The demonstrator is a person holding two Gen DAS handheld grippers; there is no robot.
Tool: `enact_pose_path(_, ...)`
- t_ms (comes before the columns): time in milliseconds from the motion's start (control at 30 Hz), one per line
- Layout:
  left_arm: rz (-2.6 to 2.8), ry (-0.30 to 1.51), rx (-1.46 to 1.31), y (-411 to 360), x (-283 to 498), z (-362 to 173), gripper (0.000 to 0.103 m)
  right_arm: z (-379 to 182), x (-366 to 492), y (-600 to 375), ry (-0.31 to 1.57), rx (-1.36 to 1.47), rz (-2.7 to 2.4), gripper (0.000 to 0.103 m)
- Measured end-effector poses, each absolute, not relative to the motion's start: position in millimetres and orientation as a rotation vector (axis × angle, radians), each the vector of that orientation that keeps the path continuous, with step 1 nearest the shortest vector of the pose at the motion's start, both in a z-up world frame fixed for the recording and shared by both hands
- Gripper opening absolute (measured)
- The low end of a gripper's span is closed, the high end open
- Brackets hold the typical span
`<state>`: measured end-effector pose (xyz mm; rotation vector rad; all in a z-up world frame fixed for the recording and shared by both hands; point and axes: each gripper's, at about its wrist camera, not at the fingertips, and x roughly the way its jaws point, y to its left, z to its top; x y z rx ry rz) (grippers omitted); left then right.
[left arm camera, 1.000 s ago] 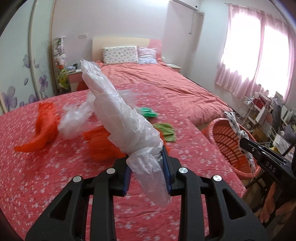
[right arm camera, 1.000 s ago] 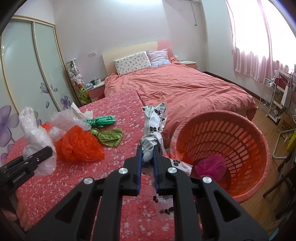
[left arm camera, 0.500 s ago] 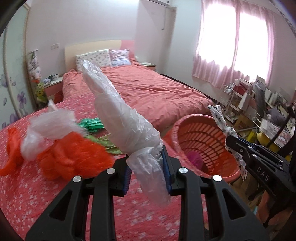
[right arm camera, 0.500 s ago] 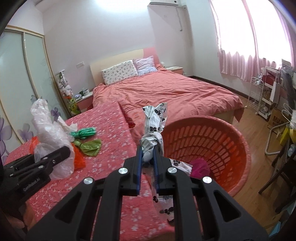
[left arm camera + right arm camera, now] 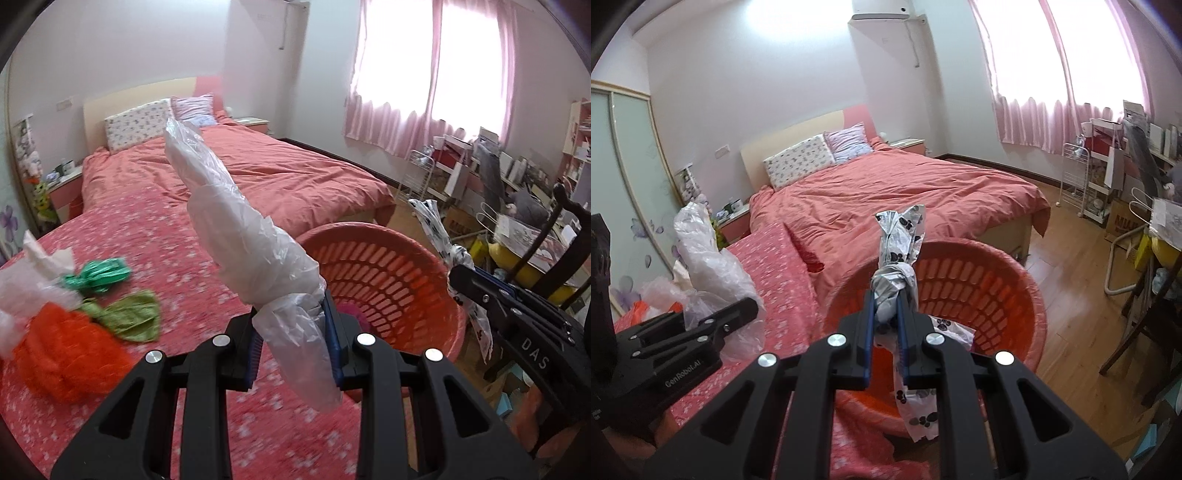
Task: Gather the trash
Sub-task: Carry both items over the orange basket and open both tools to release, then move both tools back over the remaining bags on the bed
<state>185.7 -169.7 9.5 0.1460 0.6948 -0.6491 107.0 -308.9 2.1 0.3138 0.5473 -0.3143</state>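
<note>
Since a second ago I've swung both tools off the flowered bench toward the orange basket (image 5: pixel 417 269), which now fills far more of each view. My left tool (image 5: pixel 293 343) is clamped on a clear plastic bag (image 5: pixel 255 243), a crinkled, cloudy-white twist that stands up and leans left from the blue pads, with a shorter tail hanging below them; it sits over the bench edge just beside the basket rim. My right tool (image 5: pixel 886 328) is closed on a paw-print bag (image 5: pixel 899 243), silvery white with black paws, knotted just above the pads, its top flaring upward and its tail drooping down over the near rim of the basket (image 5: pixel 1027 295). Inside the basket I can see something magenta (image 5: pixel 349 308). Left on the flowered bench (image 5: pixel 177 236) are an orange bag (image 5: pixel 70 358), a knotted dark green bag (image 5: pixel 99 277), a light green bag (image 5: pixel 133 319) and pale crumpled plastic (image 5: pixel 33 280), all close together
</note>
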Motion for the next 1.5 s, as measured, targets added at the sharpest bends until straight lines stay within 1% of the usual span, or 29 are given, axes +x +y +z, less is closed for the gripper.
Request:
enact_pose_path(367,-0.733,0.689,0.168,-207.3,187.2,5.0,0.030,-2.8,104.1,-334.5,0.501,0.336,-0.354,0.012)
enact_pose_path(1000,-0.775,0.720,0.185,-234.5,193.2,-6.4,0.030,-9.1,110.3,-352.9,0.476,0.384,-0.360,0.013)
enact_pose_path(1067,-0.773,0.725,0.192,-234.9,193.8,-8.7,0.030,-9.3,111.7,-352.8,0.473,0.391,-0.356,0.014)
enact_pose_path(1100,-0.769,0.727,0.194,-235.3,193.8,-9.5,0.031,-9.7,112.7,-353.2,0.472,0.395,-0.353,0.015)
enact_pose_path(1200,-0.758,0.735,0.196,-234.2,194.9,-12.3,0.040,-11.4,113.5,-358.8,0.470,0.408,-0.349,0.017)
enact_pose_path(1233,-0.752,0.739,0.194,-233.7,195.6,-13.3,0.046,-12.7,113.8,-359.6,0.471,0.412,-0.348,0.021)
enact_pose_path(1267,-0.745,0.742,0.192,-233.0,196.6,-14.0,0.048,-12.4,113.4,-362.3,0.471,0.414,-0.344,0.028)
enact_pose_path(1333,-0.728,0.745,0.192,-230.6,199.1,-14.6,0.056,-13.7,112.7,-364.0,0.469,0.416,-0.349,0.035)
enact_pose_path(1500,-0.674,0.755,0.185,-216.4,205.4,-17.9,0.058,-15.5,110.8,-363.5,0.478,0.405,-0.365,0.045)
